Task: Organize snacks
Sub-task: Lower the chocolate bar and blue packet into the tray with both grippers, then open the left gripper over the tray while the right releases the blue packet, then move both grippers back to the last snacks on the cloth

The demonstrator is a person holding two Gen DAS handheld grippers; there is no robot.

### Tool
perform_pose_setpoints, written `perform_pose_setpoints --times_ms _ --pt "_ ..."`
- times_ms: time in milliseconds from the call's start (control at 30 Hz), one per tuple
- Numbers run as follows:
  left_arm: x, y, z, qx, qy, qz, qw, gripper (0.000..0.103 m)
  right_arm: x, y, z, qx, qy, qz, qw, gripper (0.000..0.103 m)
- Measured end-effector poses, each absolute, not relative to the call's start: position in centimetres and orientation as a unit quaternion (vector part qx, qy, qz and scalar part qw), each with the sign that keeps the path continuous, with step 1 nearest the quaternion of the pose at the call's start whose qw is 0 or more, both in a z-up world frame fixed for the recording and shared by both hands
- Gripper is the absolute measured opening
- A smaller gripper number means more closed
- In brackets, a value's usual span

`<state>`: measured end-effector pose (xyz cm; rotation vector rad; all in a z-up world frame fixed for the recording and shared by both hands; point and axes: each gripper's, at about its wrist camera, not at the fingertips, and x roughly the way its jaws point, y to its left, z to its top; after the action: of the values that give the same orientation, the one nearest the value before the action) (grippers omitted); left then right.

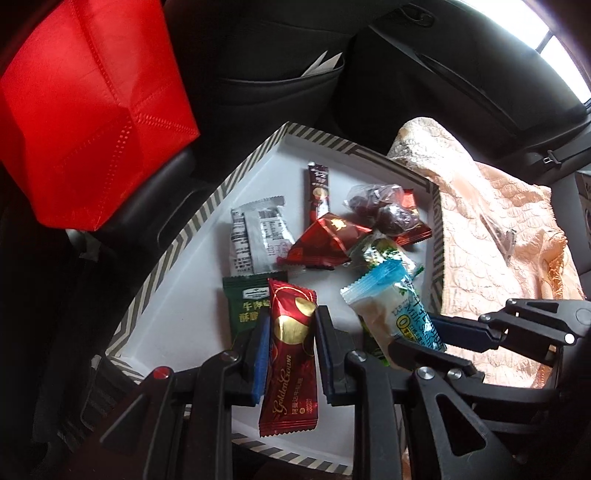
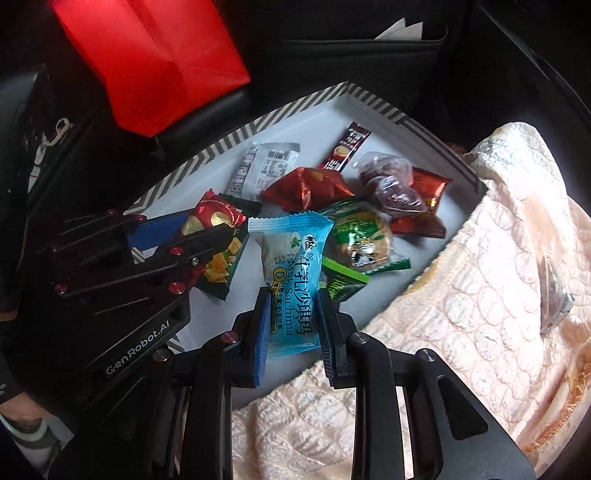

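Foil-wrapped snacks already lie ahead of both tongs in the striped box (image 1: pixel 177 236), while the left tongs (image 1: pixel 290 354) clamp a red Golden Crown bar (image 1: pixel 291 354) and the right tongs (image 2: pixel 291 321) clamp a blue Milk Sachima pack (image 2: pixel 291 273) over it, so sorting seems partway done.

Red non-woven bag (image 1: pixel 85 122), up and left of the grippers. Cream quilted cloth (image 2: pixel 480 295), right of them. Dark seat-back pocket (image 2: pixel 362 55) ahead, holding white paper (image 2: pixel 400 31).
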<state>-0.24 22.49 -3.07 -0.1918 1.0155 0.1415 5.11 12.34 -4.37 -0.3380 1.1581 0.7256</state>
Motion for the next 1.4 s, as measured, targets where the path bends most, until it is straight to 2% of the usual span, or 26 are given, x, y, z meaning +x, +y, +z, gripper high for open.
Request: perform_pose_setpoints --times_ms 500,633,667,733,767,800,867,933,1400 --pt "0.1 23.0 -4.3 -0.092 0.498 0.087 0.858 0.027 4.8 14.0 -6.8 -0.181 0.537 0.336 0.752 0.023" --pt "0.2 22.9 -4.5 -0.094 0.501 0.091 0.856 0.027 4.6 14.1 -7.0 -0.185 0.533 0.338 0.753 0.027" --pt "0.1 23.0 -4.5 -0.097 0.502 0.093 0.855 0.032 4.5 14.1 -7.0 -0.187 0.531 0.338 0.754 0.027" --pt "0.1 23.2 -4.4 -0.102 0.501 0.093 0.854 0.05 4.2 14.1 -6.8 -0.19 0.528 0.339 0.755 0.028" --pt "-0.1 23.3 -4.3 -0.105 0.498 0.094 0.855 0.063 4.1 14.0 -6.7 -0.191 0.527 0.338 0.756 0.034" --pt "-0.2 23.3 -4.1 -0.108 0.495 0.094 0.857 0.067 4.0 13.9 -6.5 -0.191 0.525 0.337 0.758 0.044" --pt "-0.3 23.4 -3.8 -0.111 0.49 0.094 0.859 0.068 4.0 13.4 -6.1 -0.182 0.522 0.335 0.763 0.048" --pt "-0.4 23.3 -3.4 -0.114 0.488 0.096 0.86 0.072 4.0 12.9 -5.5 -0.17 0.522 0.336 0.765 0.048" --pt "1.2 18.9 -0.9 -0.095 0.476 0.067 0.872 0.083 5.0 7.3 -2.6 -0.13 0.512 0.31 0.79 0.048"
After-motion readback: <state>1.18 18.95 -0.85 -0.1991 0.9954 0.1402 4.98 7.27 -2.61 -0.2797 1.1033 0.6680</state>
